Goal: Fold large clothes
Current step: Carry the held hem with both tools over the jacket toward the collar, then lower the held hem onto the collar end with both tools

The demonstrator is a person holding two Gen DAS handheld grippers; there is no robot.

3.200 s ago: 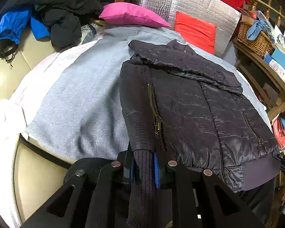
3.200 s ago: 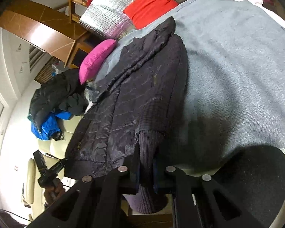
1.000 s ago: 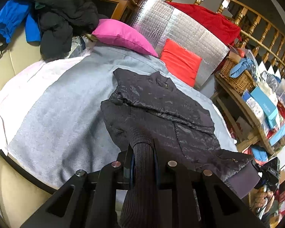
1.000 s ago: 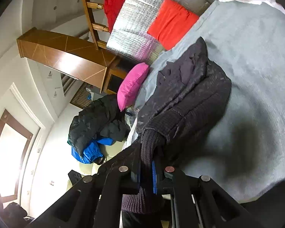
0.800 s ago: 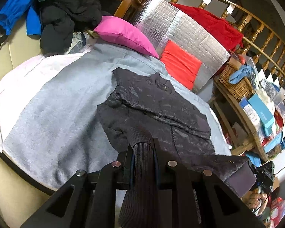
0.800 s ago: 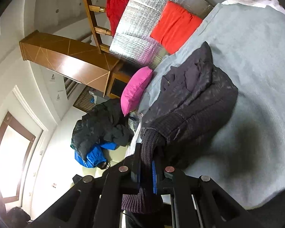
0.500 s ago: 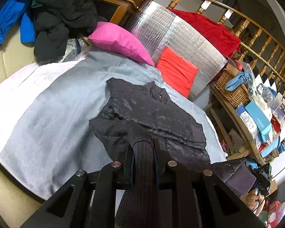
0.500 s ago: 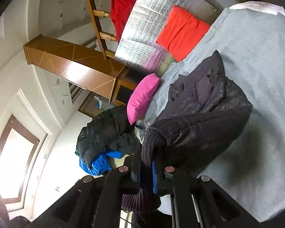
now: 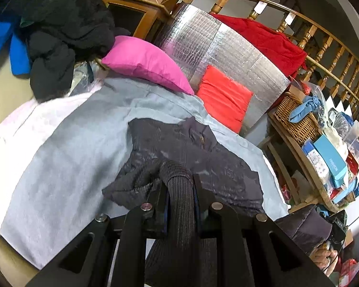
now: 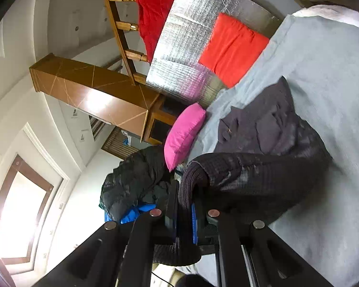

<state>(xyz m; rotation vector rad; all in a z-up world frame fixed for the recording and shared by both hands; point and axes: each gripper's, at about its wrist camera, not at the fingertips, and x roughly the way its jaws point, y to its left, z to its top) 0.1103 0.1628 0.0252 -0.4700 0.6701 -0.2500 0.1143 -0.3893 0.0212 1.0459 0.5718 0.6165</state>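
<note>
A bed (image 9: 59,157) covered by a grey blanket (image 10: 328,76) fills most of both views, with a strip of white sheet at its edge. Behind it stands a silver quilted panel (image 9: 227,55) against a wooden railing (image 9: 323,45), and a red cloth (image 9: 270,38) hangs over that railing. On the blanket lies the dark jacket (image 9: 186,148), its collar end flat toward the pillows while the nearer part is lifted and doubled back over itself (the lower hem bulges in a thick roll in the right wrist view). A heap of black and blue clothes (image 9: 50,28) sits at the bed's far corner. A pink pillow (image 9: 146,64) and a red cushion (image 9: 225,95) rest at the head of the bed. A wicker basket (image 9: 296,117) stands on a cluttered wooden shelf (image 9: 311,174) beside the bed. The left tongs (image 9: 179,196) are pressed together, pinching a ribbed knit cuff of the jacket. The right tongs (image 10: 185,205) are likewise clamped on the jacket's ribbed knit band, which loops up over them
</note>
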